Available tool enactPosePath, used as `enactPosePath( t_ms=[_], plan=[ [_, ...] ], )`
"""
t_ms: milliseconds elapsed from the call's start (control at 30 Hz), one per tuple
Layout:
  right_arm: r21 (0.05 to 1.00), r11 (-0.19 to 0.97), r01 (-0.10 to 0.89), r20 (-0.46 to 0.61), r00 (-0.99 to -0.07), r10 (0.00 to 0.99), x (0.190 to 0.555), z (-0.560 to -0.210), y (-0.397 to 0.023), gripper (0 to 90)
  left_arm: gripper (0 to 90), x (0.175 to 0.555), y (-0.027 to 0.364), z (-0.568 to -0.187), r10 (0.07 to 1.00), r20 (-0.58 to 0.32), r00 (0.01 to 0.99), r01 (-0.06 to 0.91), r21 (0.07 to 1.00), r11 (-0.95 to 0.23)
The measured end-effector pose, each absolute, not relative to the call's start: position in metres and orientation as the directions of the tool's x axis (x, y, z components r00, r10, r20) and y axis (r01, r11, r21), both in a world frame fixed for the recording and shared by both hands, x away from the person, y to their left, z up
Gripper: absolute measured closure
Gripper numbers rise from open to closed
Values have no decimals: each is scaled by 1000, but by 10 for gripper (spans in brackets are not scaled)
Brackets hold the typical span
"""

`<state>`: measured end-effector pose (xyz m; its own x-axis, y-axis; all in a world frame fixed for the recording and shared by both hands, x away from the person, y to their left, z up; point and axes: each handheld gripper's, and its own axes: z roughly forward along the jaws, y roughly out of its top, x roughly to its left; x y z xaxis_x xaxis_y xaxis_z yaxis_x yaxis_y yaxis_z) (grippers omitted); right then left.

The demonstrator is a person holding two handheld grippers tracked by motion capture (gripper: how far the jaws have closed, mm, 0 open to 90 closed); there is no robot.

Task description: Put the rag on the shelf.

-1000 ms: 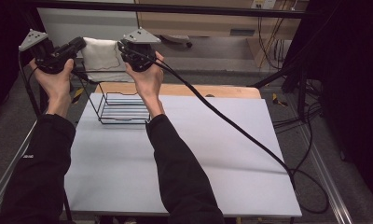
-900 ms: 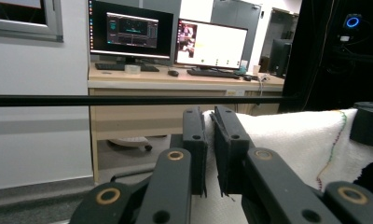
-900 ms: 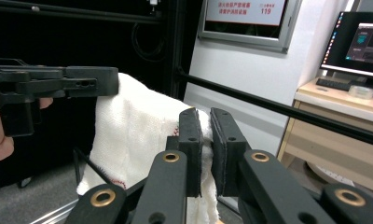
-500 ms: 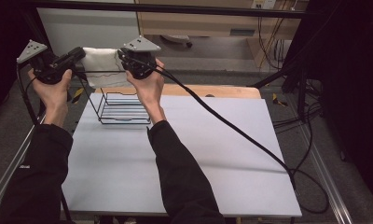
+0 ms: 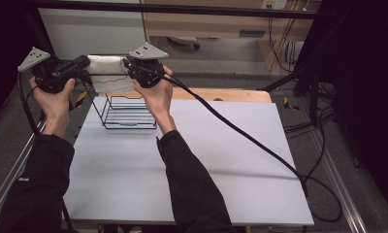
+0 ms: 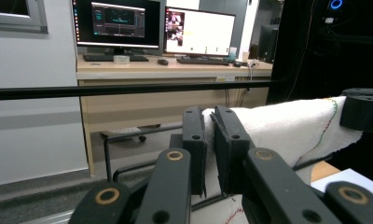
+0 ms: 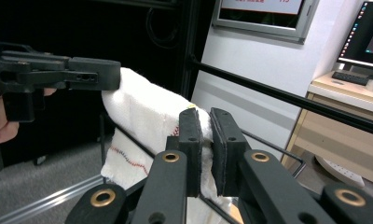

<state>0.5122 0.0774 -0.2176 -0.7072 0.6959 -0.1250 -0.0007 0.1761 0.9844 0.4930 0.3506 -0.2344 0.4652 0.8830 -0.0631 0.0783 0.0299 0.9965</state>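
A white towel (image 5: 106, 73) with coloured stitching hangs stretched between my two grippers, above the back of a black wire basket (image 5: 129, 112). My left gripper (image 5: 83, 65) is shut on the towel's left end; in the left gripper view the towel (image 6: 287, 128) runs off to the right from between the pads of my left gripper (image 6: 211, 140). My right gripper (image 5: 128, 65) is shut on the other end; in the right gripper view the cloth (image 7: 147, 112) is pinched in my right gripper (image 7: 205, 140) and reaches left to the other gripper (image 7: 58, 74).
The wire basket stands at the back left of the white table top (image 5: 221, 160). A black cable (image 5: 240, 133) trails from my right gripper across the table to its right edge. A black frame bar (image 5: 182, 8) crosses behind the table. A desk with monitors (image 6: 152, 23) is beyond.
Both hands have shifted slightly left and a little lower with the towel still stretched between them. The grips have not changed.
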Motion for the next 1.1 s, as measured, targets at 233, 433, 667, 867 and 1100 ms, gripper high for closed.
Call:
enactPosePath(
  t_ms=[233,433,667,867,1100],
  plan=[
    [979,205,-11,-150,-720,678,502,-220,80,837,828,482,354,-239,881,-63,470,87,996,25],
    [982,189,7,-123,-734,667,498,-228,76,836,829,475,353,-242,877,-55,477,87,996,15],
    [981,194,12,-120,-744,657,495,-235,74,836,834,467,354,-247,875,-44,482,85,996,3],
    [979,200,28,-111,-751,650,494,-243,72,835,839,461,351,-254,875,-15,484,94,995,-35],
    [975,218,32,-119,-758,641,493,-250,74,835,836,458,353,-261,875,-12,484,107,993,-45]
  ],
)
